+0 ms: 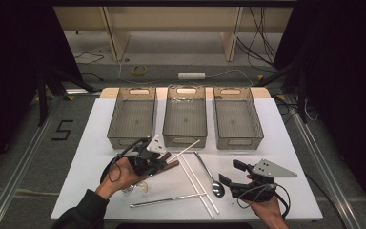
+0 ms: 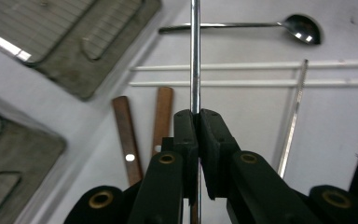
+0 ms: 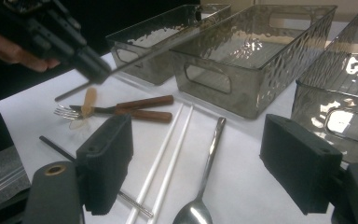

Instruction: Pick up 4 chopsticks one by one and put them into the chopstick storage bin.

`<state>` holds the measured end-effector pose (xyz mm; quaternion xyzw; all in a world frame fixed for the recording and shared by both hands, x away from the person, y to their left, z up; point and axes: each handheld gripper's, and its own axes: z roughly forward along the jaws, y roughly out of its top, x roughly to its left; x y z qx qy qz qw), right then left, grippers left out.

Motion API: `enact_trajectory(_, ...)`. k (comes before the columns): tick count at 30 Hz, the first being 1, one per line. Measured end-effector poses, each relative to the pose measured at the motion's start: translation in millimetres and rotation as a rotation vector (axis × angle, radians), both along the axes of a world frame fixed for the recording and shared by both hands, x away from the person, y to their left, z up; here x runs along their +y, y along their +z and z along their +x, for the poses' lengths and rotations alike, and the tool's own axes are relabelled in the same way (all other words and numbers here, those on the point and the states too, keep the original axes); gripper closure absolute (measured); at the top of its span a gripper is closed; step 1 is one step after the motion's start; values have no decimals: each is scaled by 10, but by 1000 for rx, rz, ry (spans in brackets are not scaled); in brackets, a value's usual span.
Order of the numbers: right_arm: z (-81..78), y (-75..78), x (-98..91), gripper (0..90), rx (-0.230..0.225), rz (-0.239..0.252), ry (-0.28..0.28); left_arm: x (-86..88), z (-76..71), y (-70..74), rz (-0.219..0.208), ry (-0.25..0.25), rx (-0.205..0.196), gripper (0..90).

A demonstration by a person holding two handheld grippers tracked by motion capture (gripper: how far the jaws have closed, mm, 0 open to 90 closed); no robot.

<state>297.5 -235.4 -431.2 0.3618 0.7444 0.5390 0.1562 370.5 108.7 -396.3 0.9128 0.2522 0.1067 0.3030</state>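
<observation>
The left gripper [image 2: 196,116] has its jaws closed on a thin metal rod [image 2: 195,56], gripping it near one end. The rod is lifted off the white table [image 1: 100,143] and its long axis runs straight out ahead of the jaws, pointing toward the 3 grey bins [image 1: 185,117] in the high view. The right gripper [image 3: 196,163] hovers with its jaws wide open, holding nothing, above a spoon [image 3: 205,186] and 2 white sticks [image 3: 165,149].
</observation>
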Motion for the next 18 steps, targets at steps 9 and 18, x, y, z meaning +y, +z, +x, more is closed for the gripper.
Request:
enact_trajectory(9, 1, -2, 4, 263, 2, 0, 0, 213, 200, 125, -64, 122, -25, 852)
enact_trajectory(18, 1, -3, 5, 263, 4, 1, 1, 345, 355, 224, -88, 194, -64, 853)
